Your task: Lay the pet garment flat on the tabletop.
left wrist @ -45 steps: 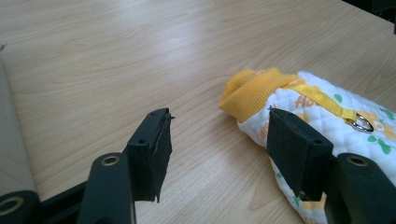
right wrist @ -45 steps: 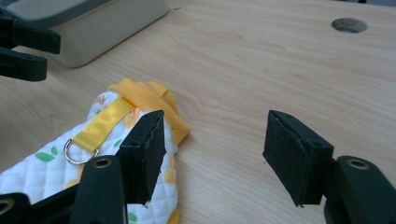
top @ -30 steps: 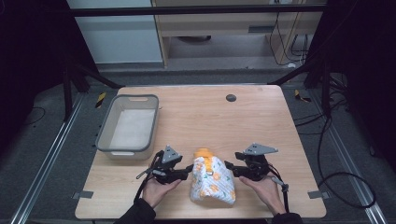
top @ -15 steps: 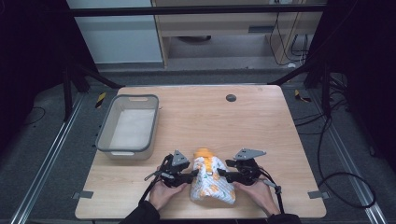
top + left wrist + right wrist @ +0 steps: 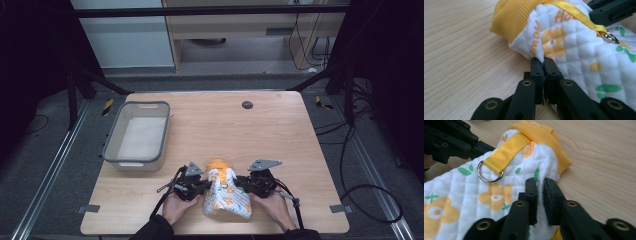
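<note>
A white quilted garment [image 5: 227, 199] with orange flowers and a yellow ribbed collar [image 5: 217, 163] lies near the table's front edge. My left gripper [image 5: 206, 187] is at its left side and my right gripper [image 5: 239, 184] at its right. In the left gripper view the jaws [image 5: 543, 61] have just been closing and now pinch the garment's [image 5: 574, 47] edge below the collar. In the right gripper view the jaws [image 5: 539, 182] have also just closed, with a fold of the cloth [image 5: 474, 195] between them. A yellow strap with a metal ring [image 5: 489, 173] lies on top.
A grey plastic bin [image 5: 114, 140] stands on the left half of the wooden table [image 5: 240, 135]. A small dark round cap [image 5: 247, 104] sits in the tabletop near the far edge. Cables trail over the floor at the right.
Both grippers have come in against the garment's sides and their jaws have shut on its cloth. The garment has bunched up narrower between them.
</note>
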`<control>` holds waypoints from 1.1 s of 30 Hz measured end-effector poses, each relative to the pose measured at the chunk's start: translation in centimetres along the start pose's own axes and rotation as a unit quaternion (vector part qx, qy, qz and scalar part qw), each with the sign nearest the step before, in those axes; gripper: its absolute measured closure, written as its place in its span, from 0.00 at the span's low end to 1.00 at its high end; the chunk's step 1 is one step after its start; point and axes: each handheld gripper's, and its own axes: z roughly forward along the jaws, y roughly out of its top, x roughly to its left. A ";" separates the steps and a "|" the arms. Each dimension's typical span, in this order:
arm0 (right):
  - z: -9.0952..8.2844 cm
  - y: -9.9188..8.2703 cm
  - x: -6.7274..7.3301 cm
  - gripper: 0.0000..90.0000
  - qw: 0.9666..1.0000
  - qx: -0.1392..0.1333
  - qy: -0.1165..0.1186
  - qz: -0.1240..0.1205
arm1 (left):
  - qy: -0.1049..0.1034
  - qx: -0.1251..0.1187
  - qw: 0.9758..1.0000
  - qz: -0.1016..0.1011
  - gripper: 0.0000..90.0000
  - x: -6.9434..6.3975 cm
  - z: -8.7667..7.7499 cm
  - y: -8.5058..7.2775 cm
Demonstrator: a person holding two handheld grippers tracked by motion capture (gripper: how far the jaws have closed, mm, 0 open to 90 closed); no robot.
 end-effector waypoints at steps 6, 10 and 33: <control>-0.3 0.1 0.1 0.99 1.000 -0.002 -0.005 -0.006 | -0.003 -0.009 1.000 0.004 0.98 -0.1 -0.6 0.1; -1.1 0.2 0.3 0.99 1.000 -0.014 -0.012 -0.007 | -0.001 -0.016 1.000 0.012 0.99 -0.4 -1.3 0.4; -8.1 4.0 2.0 0.99 0.988 -0.147 -0.035 -0.026 | 0.004 -0.126 0.991 0.037 0.99 -1.9 -9.1 5.4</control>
